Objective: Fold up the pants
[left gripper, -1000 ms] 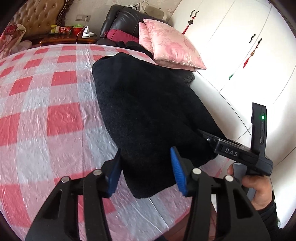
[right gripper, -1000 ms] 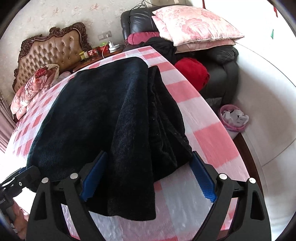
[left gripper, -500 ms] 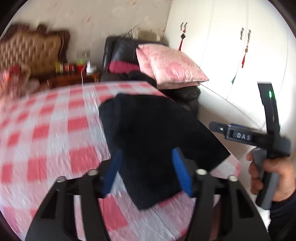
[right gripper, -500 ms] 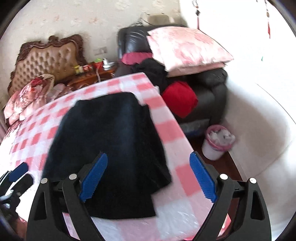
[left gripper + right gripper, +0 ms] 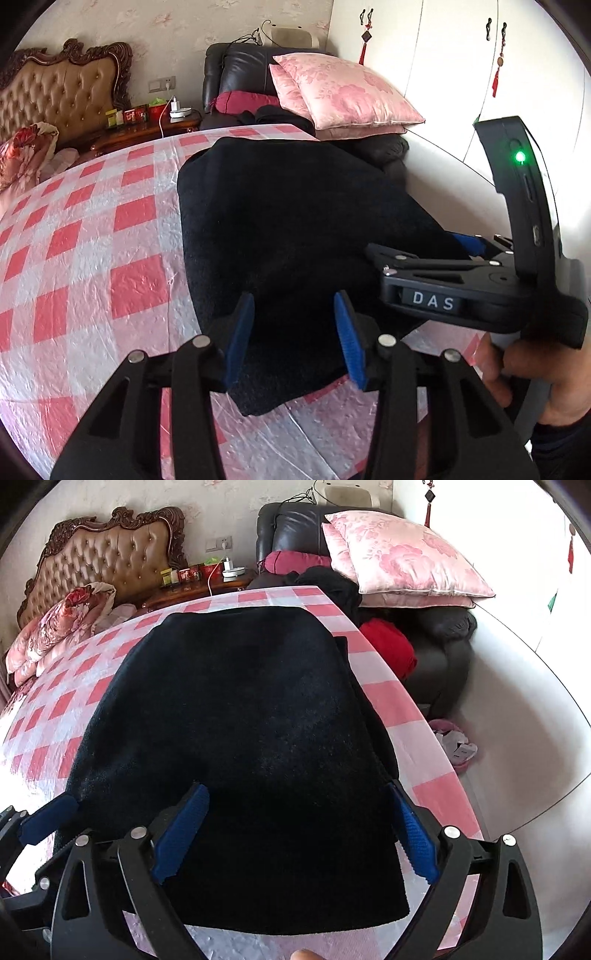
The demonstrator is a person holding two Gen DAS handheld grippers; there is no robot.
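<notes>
Your pants (image 5: 236, 746) lie on the table (image 5: 413, 716); pillows (image 5: 402, 561) sit far right, the headboard (image 5: 107, 565) far left.

In your left wrist view, one marking reads clearly: "DAS", in pale capital letters on a small dark plate set into the black body of the right gripper (image 5: 463, 245), which your hand (image 5: 532, 373) holds beside the table. The boxes (image 5: 127, 115) on the far cabinet carry print too small to read.
</notes>
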